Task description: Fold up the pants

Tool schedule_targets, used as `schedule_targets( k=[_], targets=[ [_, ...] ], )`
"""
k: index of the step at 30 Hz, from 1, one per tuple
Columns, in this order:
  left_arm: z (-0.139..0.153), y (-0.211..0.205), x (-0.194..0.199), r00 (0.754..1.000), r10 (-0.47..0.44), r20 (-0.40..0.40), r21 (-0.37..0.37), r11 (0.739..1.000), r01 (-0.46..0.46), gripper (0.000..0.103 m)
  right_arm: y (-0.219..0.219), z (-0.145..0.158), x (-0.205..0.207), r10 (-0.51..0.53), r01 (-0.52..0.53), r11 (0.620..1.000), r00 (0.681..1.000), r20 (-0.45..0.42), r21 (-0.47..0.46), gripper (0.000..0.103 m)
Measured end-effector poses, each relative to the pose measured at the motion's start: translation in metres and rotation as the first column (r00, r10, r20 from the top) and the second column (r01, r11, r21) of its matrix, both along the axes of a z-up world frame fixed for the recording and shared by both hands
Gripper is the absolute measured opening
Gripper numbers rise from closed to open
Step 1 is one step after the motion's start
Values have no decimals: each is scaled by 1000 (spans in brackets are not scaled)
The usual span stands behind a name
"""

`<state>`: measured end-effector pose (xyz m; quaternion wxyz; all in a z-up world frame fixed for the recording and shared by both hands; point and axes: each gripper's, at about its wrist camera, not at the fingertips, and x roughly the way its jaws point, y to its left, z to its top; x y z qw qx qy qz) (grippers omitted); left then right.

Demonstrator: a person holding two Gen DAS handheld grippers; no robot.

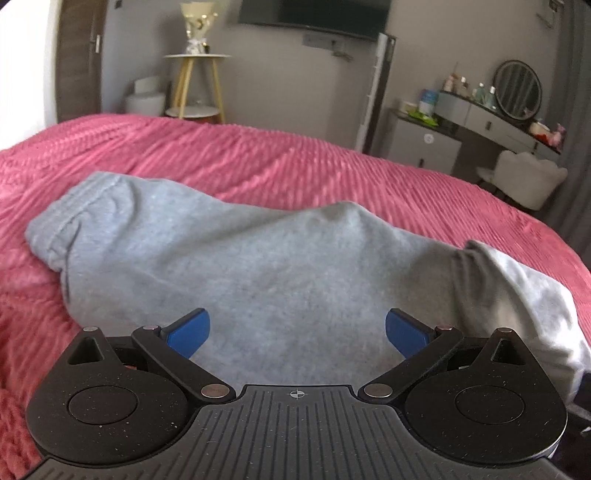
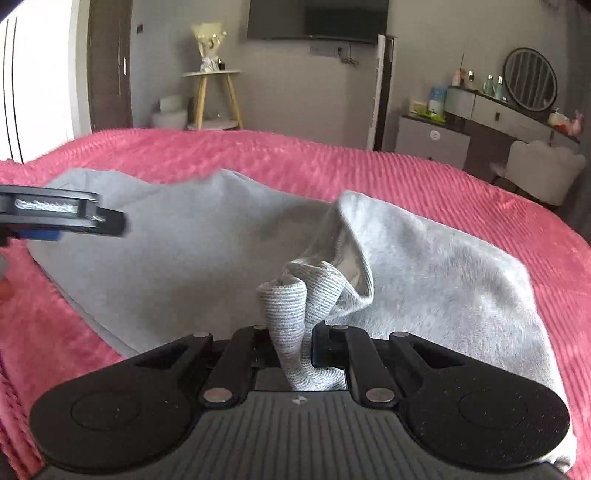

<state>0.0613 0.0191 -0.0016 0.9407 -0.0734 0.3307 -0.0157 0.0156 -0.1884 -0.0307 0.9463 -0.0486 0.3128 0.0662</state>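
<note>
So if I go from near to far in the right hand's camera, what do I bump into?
right gripper pinching the ribbed cuff → grey pants → pink blanket → wooden side table → TV

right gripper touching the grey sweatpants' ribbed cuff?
Touching. The right wrist view shows the right gripper shut on the grey sweatpants' ribbed cuff, fabric pinched between its black fingers.

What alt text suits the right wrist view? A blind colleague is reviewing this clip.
The right claw is shut on the ribbed cuff of grey pants spread over a pink bedspread. The left claw juts in from the left edge above the fabric; a dresser stands behind the bed.
</note>
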Motion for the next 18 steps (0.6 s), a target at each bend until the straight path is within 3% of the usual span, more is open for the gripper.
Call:
schedule_targets(
  k=[2,4,6,7,8,11,13,15,18],
  targets=[
    [-2,-1,1,1000,-10,-4,-3,1000,10,103,7,-11,1,37,-38,999,998,-57,-14,22],
    [-3,-3,3,1000,-28,-12,-5,1000,28,103,2,-20,7,57,-55,998,990,-129,20,27],
    [-4,-7,3,997,-70,-21,-24,997,69,103,-13,-8,4,49,-37,994,992,-120,107,45],
    [-4,-10,4,994,-103,-30,-47,994,102,103,-26,1,1,26,-4,983,992,-120,183,65],
    [-4,-13,5,987,-154,-41,-90,985,150,103,-41,9,-5,-12,38,965,995,-103,261,76],
    [-3,-30,16,951,-297,-82,-236,933,271,103,-102,27,-33,-182,188,817,981,-65,544,91],
    [-8,-46,28,920,-364,-147,-307,901,307,103,-139,29,-54,-296,280,664,950,-100,693,93],
    [-15,-58,38,891,-407,-204,-354,879,320,103,-166,26,-70,-366,344,547,918,-152,763,93],
    [-32,-71,50,850,-456,-264,-409,851,329,103,-187,18,-94,-407,388,409,888,-216,826,94]
  ],
)
